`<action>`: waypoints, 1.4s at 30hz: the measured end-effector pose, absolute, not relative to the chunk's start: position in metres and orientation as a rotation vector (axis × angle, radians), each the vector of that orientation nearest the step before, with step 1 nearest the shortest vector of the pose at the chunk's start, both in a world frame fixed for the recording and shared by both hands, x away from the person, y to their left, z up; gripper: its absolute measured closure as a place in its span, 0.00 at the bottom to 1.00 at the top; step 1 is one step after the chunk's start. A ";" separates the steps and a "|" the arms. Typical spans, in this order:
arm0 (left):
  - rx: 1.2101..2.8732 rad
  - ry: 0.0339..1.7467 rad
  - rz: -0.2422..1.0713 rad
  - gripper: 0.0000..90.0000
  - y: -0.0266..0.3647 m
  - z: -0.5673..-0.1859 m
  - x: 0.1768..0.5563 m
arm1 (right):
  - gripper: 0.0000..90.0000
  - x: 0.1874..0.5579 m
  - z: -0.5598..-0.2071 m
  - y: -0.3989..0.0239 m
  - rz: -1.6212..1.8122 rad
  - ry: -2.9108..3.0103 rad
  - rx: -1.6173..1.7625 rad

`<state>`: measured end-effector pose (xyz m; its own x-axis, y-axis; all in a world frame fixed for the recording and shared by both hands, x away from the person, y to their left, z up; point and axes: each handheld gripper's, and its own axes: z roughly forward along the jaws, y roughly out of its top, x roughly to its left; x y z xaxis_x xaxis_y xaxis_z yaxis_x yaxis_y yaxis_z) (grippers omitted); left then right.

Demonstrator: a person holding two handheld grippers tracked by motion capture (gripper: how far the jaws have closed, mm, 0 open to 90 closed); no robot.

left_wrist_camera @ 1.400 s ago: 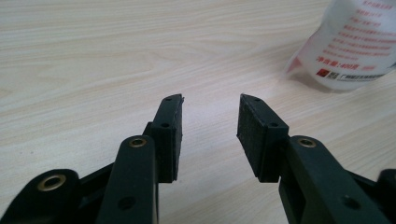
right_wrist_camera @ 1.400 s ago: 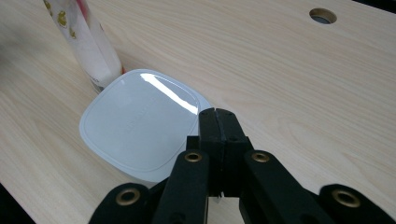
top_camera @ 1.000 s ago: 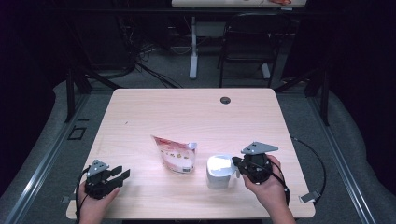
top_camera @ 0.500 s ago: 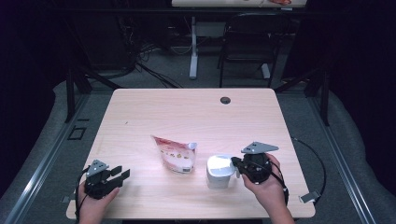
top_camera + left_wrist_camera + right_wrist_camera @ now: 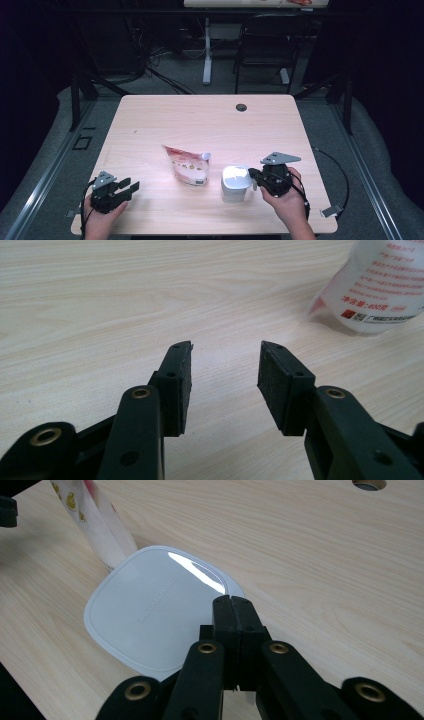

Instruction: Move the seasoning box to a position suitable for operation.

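1. The right gripper [image 5: 254, 176] sits at the right edge of the white lidded container [image 5: 236, 183], its jaws pressed together over the lid's rim, as the right gripper view shows. Whether the tips pinch a lip of the lid or merely rest above it, I cannot tell.

2. The container stands on the wooden table [image 5: 200, 120] near the front edge, just right of the printed refill pouch [image 5: 187, 165], which lies close beside it.

3. Over at the front left corner, the left gripper [image 5: 131, 186] holds nothing: jaws spread and just been opening, bare tabletop between the pads [image 5: 274, 380], the pouch's corner off to its far right.

4. My read: this is the lid stage, with the right tool working at the rim while the left readies itself.

5. The next move likely calls for the left gripper to cross to the container's body and steady it, so the right can lift the lid without tipping the tub.
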<state>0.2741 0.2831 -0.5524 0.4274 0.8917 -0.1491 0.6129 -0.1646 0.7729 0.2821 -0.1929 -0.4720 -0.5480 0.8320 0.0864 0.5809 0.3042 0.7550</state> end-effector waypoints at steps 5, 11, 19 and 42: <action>1.879 1.279 0.438 0.63 0.283 -0.552 0.274 | 1.00 0.283 -0.473 -0.195 1.116 2.257 1.282; 1.879 1.279 0.437 0.63 0.283 -0.553 0.274 | 1.00 0.282 -0.474 -0.197 1.135 2.250 1.298; 1.879 1.278 0.436 0.63 0.283 -0.553 0.274 | 1.00 0.282 -0.475 -0.199 1.146 2.240 1.318; 1.880 1.279 0.436 0.63 0.283 -0.553 0.274 | 1.00 0.283 -0.476 -0.201 1.159 2.241 1.329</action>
